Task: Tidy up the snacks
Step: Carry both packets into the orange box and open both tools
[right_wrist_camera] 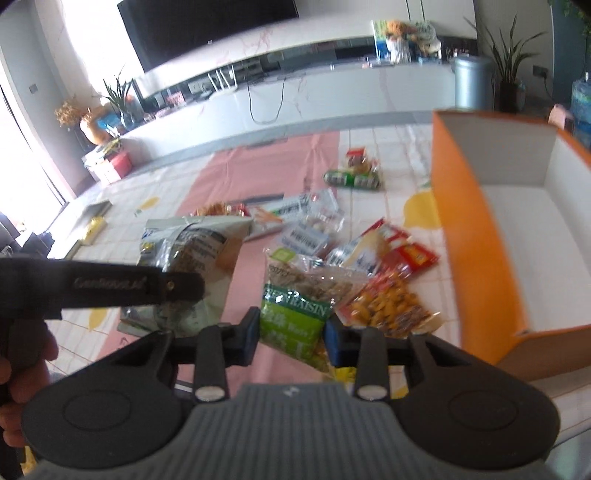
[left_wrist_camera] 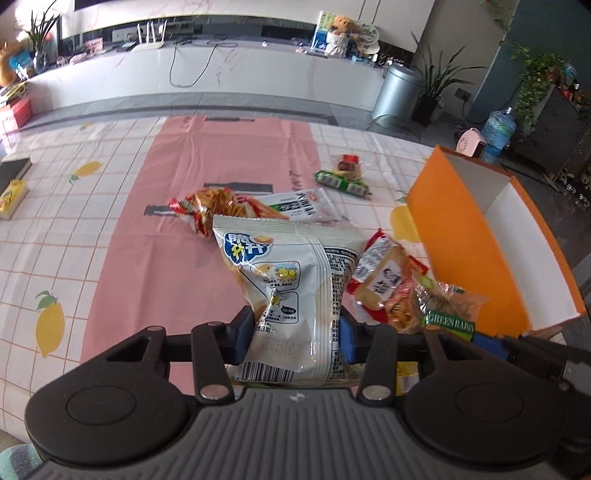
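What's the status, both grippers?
Left gripper jaws shut on white snack bag. Right gripper jaws shut on green raisin pack. Orange box open, path unobstructed.

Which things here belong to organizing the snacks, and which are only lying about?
For the job:
- white crinkly snack bag, in the left gripper
- green raisin packet, in the right gripper
- open orange cardboard box
- loose red and clear snack packets

Lying about:
- yellow sponge
- grey metal bin
- white router

Home living room: wall television [right_wrist_camera: 207, 27], potted plants [left_wrist_camera: 436, 86], lemon-print tablecloth [left_wrist_camera: 55, 258].
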`<state>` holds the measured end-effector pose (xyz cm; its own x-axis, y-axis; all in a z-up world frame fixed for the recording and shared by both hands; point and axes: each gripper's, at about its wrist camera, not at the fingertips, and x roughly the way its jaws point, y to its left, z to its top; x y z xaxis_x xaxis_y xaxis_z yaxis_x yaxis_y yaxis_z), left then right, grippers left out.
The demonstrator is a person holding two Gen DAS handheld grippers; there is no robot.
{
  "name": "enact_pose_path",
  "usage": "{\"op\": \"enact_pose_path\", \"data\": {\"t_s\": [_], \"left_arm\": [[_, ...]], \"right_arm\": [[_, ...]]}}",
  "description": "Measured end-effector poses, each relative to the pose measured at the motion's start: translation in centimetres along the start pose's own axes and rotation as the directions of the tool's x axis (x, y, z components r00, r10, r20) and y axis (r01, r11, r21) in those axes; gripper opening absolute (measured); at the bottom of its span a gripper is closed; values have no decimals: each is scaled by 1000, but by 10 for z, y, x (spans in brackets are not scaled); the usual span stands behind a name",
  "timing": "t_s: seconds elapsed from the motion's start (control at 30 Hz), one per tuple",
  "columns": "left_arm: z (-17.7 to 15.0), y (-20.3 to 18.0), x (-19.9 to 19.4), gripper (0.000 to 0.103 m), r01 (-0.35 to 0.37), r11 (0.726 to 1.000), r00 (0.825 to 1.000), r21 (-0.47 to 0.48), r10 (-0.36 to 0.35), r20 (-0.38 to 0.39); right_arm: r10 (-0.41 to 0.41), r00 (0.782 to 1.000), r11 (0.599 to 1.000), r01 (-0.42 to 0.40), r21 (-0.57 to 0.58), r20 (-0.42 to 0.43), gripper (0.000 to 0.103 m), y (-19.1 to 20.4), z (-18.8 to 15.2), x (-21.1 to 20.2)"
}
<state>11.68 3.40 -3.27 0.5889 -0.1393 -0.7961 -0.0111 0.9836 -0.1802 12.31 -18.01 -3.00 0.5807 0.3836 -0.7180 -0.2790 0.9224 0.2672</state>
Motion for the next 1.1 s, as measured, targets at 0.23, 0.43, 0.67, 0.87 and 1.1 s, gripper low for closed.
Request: {"op": "enact_pose_path", "data": {"t_s": [0.23,0.43,0.67,0.87,1.1], "left_arm": [[6,-46,-38,52,44,995,997,92,-50,65],[22,-104,-46,52,146,972,986,182,-159,58],[41,-187,-23,52,216,928,975,303,-221,-17],[54,-241,14,52,228,897,973,380,-200,-111],[53,-273,61,52,226,851,962,474,-119,-245]], "right_arm": [[14,999,999,-12,-33,51,33,-31,17,-56],[-6,997,1000,8,-26,77,33,-77,34,-102],[-77,997,995,78,-62,26,33,-145,56,-126],[-111,990,991,103,-89,-91,34,-201,76,-101],[-98,959,993,75,-95,-267,34,-243,78,-49]]}}
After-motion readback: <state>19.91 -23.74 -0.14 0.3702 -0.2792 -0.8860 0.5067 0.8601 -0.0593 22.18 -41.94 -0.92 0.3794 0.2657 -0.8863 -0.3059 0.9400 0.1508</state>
